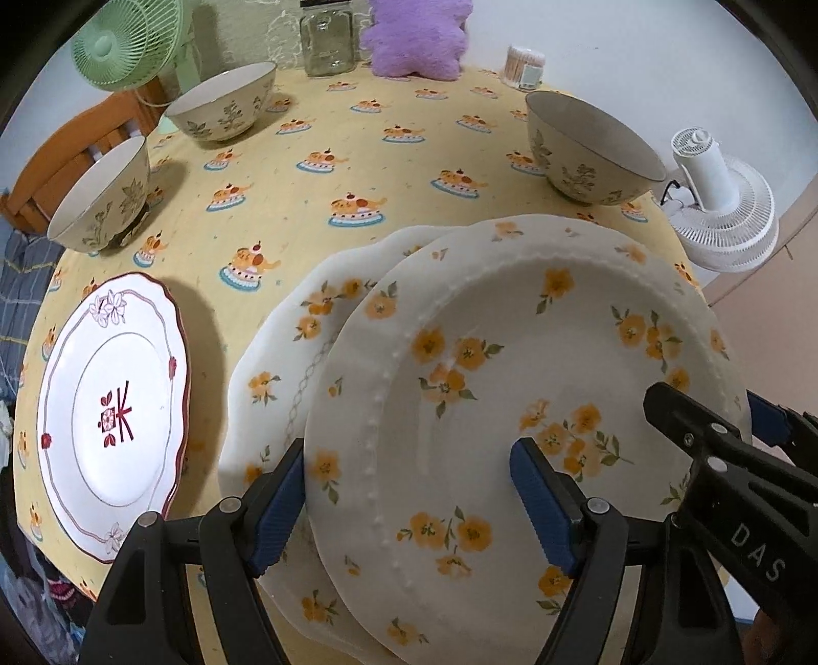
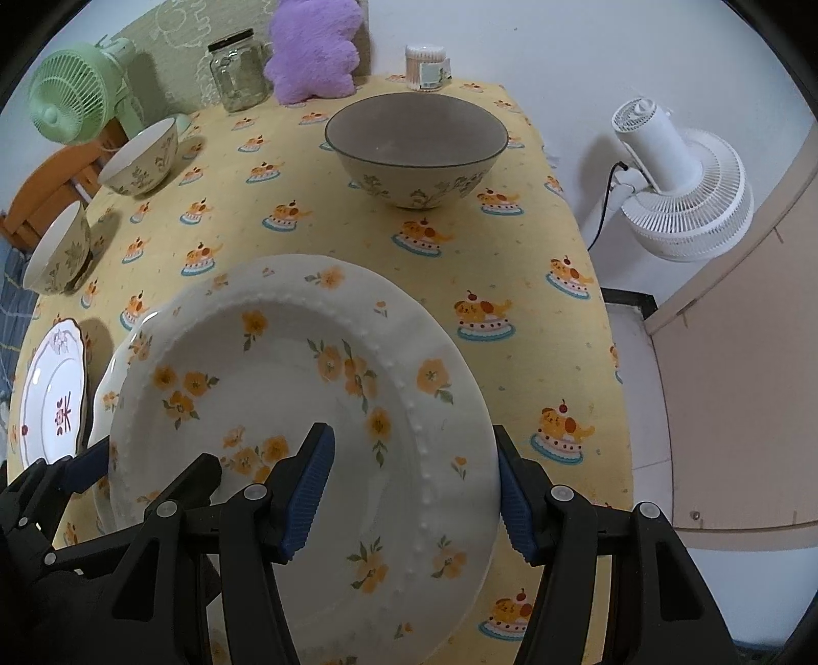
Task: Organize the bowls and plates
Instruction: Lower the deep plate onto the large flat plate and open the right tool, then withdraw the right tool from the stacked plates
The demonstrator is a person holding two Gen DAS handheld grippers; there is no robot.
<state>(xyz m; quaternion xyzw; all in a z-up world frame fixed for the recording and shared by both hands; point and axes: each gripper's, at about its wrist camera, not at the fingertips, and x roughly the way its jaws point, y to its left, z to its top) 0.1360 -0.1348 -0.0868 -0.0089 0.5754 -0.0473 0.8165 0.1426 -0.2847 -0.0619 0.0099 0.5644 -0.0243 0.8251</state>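
A white plate with orange flowers (image 1: 511,389) lies on top of a second flowered plate (image 1: 286,358), shifted to its right. My left gripper (image 1: 409,501) is open, its fingers straddling the top plate's left rim. My right gripper (image 2: 414,491) is open and straddles the same plate (image 2: 286,389) at its right rim; it also shows in the left wrist view (image 1: 726,435). A red-rimmed plate (image 1: 112,409) lies at the left. Three floral bowls stand apart: far left (image 1: 102,204), back left (image 1: 225,105), back right (image 1: 588,148).
The table has a yellow cloth (image 1: 317,204). At its back stand a green fan (image 1: 128,41), a glass jar (image 1: 327,41), a purple plush (image 1: 414,36) and a cotton-swab tub (image 1: 524,64). A white fan (image 2: 680,189) stands beyond the right edge, a wooden chair (image 1: 66,148) at the left.
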